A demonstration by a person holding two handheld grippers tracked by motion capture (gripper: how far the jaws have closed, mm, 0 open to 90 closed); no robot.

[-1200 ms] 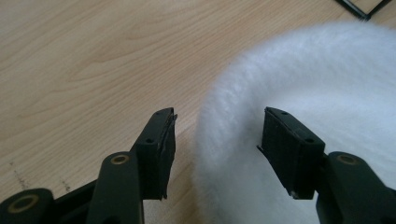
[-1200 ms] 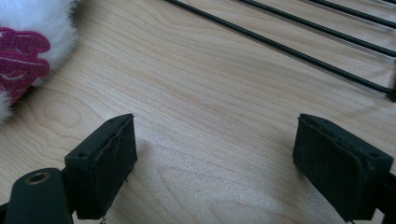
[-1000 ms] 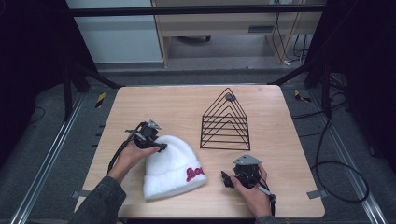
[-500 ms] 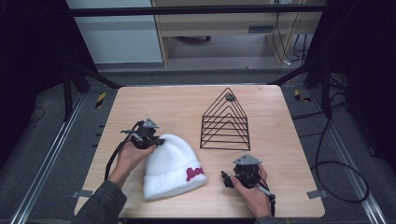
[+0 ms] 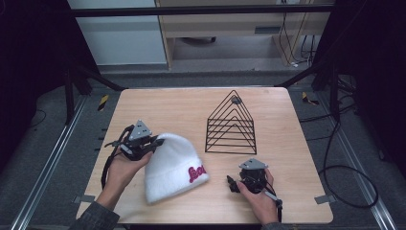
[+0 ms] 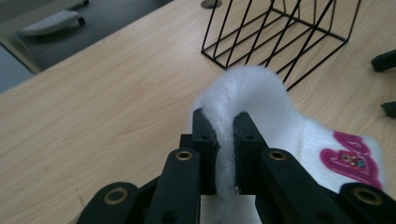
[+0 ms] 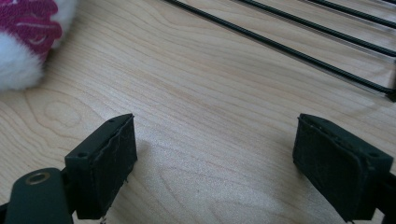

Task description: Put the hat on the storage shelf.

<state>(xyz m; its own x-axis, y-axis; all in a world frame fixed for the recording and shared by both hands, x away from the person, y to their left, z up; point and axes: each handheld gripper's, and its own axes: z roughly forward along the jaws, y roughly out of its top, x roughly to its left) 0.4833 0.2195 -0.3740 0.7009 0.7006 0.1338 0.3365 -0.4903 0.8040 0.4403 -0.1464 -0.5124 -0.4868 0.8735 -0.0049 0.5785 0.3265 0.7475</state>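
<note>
From my seat I see my left gripper [image 5: 154, 142] at the left of the wooden table [image 5: 182, 108], its jaws having just closed and now pinched tight on a fold at the crown of the white beanie [image 5: 172, 165]. The beanie lies left of centre with its pink-lettered cuff toward me and its crown raised in that grip. Beyond it stands the black wire rack [image 5: 231, 124]. At the right, my right gripper [image 5: 233, 184] rests low over bare wood with its jaws wide apart.
</note>
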